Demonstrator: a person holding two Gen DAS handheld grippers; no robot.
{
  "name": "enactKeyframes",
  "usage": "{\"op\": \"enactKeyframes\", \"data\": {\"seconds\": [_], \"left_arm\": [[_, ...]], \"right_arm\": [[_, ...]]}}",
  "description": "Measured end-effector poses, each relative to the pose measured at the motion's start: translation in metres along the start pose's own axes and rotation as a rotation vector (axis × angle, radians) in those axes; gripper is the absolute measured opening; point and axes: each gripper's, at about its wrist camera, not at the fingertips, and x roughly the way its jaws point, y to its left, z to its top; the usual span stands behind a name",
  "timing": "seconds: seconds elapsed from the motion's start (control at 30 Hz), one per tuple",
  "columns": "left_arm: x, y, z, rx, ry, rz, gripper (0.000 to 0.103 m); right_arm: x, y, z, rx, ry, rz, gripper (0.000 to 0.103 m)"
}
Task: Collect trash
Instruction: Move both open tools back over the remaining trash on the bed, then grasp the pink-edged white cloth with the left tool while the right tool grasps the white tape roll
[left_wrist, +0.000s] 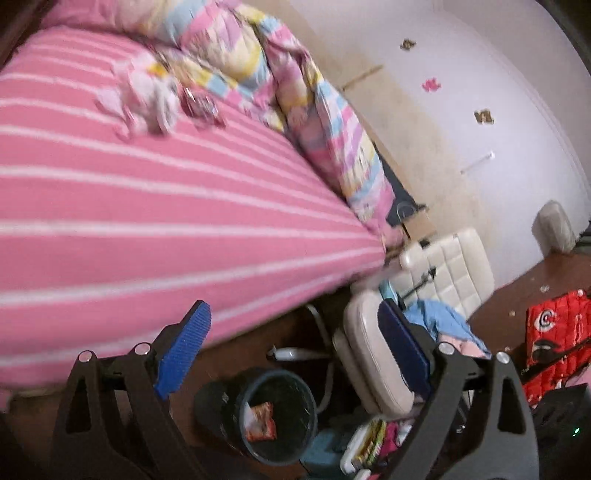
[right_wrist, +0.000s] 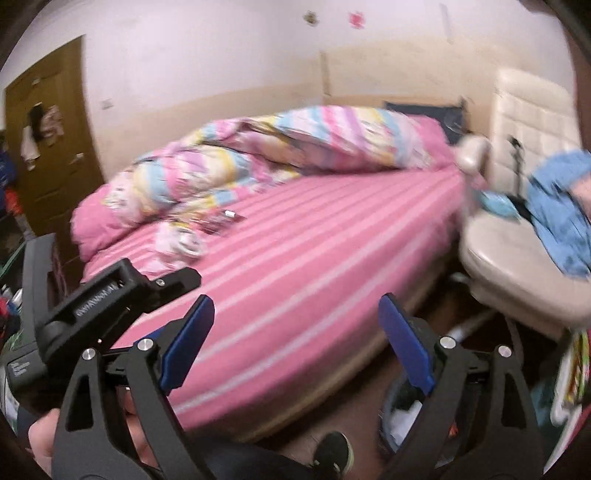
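Note:
A dark round trash bin (left_wrist: 275, 415) stands on the floor beside the bed, with a red snack wrapper (left_wrist: 260, 421) inside. My left gripper (left_wrist: 295, 350) is open and empty above the bin. On the pink striped bed (left_wrist: 147, 206) lie crumpled white and pink wrappers (left_wrist: 147, 99) and a shiny dark wrapper (left_wrist: 201, 105). They also show in the right wrist view as the white wrappers (right_wrist: 181, 242) and shiny wrapper (right_wrist: 221, 219). My right gripper (right_wrist: 295, 343) is open and empty over the bed's near edge (right_wrist: 295, 387). The left gripper's body (right_wrist: 110, 295) shows at left.
A bunched colourful quilt (right_wrist: 258, 147) lies along the far side of the bed. A cream office chair (left_wrist: 417, 291) with blue clothes (left_wrist: 443, 317) stands at the bed's foot. A red bag (left_wrist: 554, 332) and clutter (left_wrist: 373, 435) lie on the brown floor. A wooden door (right_wrist: 48, 140) is at left.

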Motion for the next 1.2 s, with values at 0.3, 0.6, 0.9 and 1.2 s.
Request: {"op": "enactKeyframes", "data": {"seconds": [0.3,0.6,0.9,1.2], "left_arm": [[-0.049,0.087,0.058,0.048,-0.112,0.142,0.089],[-0.034,0.163,0.118,0.04,-0.119,0.203,0.089],[0.018,0.196,0.183,-0.055,-0.093,0.143,0.089],[0.066,0.218,0.231,-0.128,-0.09,0.107,0.089]], "right_arm": [[0.073,0.109,0.0,-0.165,0.0,0.156,0.09],[0.17,0.166,-0.013,-0.263,0.04,0.206,0.087],[0.252,0.194,0.009,-0.31,0.034,0.244,0.069],[0.326,0.209,0.017,-0.328,0.082,0.248,0.054]]}}
